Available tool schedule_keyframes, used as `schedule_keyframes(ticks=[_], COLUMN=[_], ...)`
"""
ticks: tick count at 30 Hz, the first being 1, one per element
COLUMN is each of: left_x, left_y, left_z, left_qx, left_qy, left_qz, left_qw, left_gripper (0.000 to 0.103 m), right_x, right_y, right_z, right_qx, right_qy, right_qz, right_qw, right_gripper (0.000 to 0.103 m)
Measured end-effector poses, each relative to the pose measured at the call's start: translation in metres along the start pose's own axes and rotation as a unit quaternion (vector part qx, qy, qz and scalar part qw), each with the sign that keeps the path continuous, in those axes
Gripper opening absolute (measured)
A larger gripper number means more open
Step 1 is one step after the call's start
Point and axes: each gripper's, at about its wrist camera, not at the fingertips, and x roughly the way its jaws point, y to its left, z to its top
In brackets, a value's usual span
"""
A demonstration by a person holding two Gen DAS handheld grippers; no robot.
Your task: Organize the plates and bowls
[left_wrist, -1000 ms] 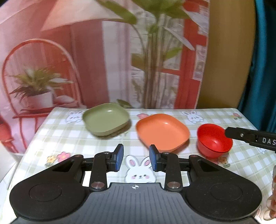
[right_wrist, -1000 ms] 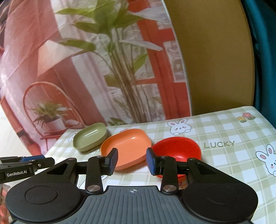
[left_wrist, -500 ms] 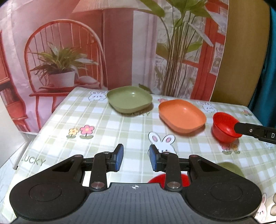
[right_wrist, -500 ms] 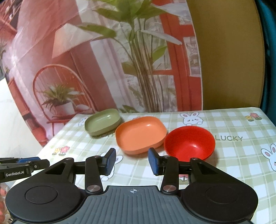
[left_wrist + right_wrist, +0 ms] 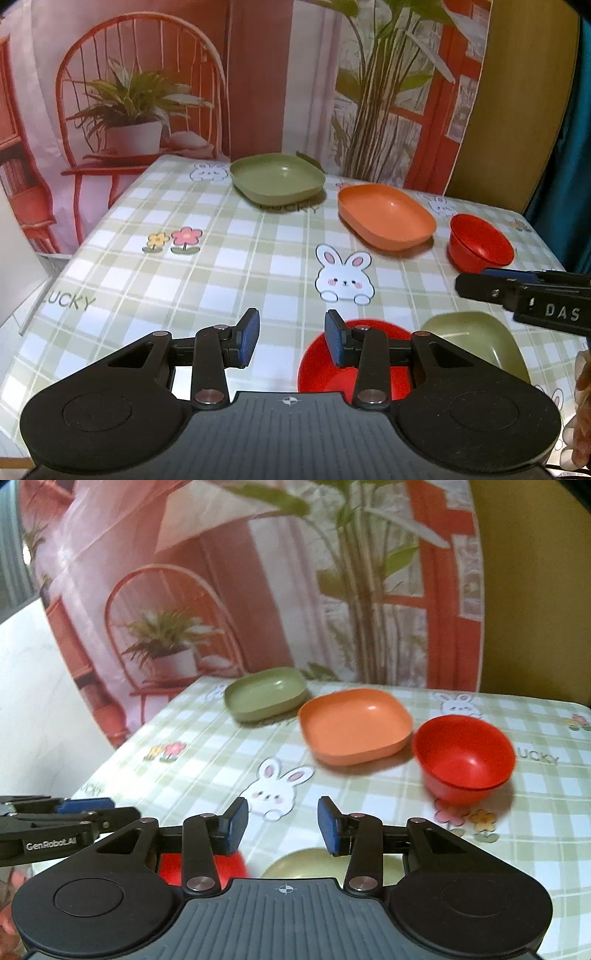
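A green square plate [image 5: 277, 177] [image 5: 265, 698], an orange square plate [image 5: 386, 216] [image 5: 354, 725] and a red bowl [image 5: 480, 242] [image 5: 463, 757] stand in a row at the far side of the table. A second red bowl [image 5: 317, 365] [image 5: 229, 866] and a green bowl [image 5: 476, 339] [image 5: 317, 862] sit near the front, partly hidden under my grippers. My left gripper [image 5: 291, 341] is open and empty above the near red bowl. My right gripper [image 5: 282, 827] is open and empty above the green bowl.
The table has a green checked cloth [image 5: 229, 258] with rabbit and flower prints. A printed backdrop [image 5: 147, 74] hangs behind the far edge. The right gripper's fingers [image 5: 517, 288] show in the left wrist view; the left gripper's fingers [image 5: 74, 812] show in the right wrist view.
Both grippers have pulled back and risen, so more of the table shows. The near red bowl and green bowl have come into view under them. Both stay open.
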Motion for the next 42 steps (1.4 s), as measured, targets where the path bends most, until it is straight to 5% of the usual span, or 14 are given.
schedule_keyframes(ticks=[26,38,42], left_x=[0.022,0.024,0.023], left_y=[0.007,0.005,0.004], left_z=[-0.038,-0.041,-0.041], left_qx=[-0.042,-0.038,-0.031], left_qy=[0.069,0.074,0.069], left_qz=[-0.030,-0.038,-0.039], left_qw=[0.9963,0.9958,0.9964], left_gripper=[0.041,0.040,0.016], right_x=[0.029,0.031,0.030], right_y=[0.031,0.028,0.028], right_z=[-0.031,-0.035,-0.036], right_qx=[-0.034,-0.025,-0.023], right_qy=[0.083,0.090,0.086], right_qz=[0.015,0.020,0.018], right_qw=[0.996,0.995,0.996], right_gripper=[0.034,0.020,0.013])
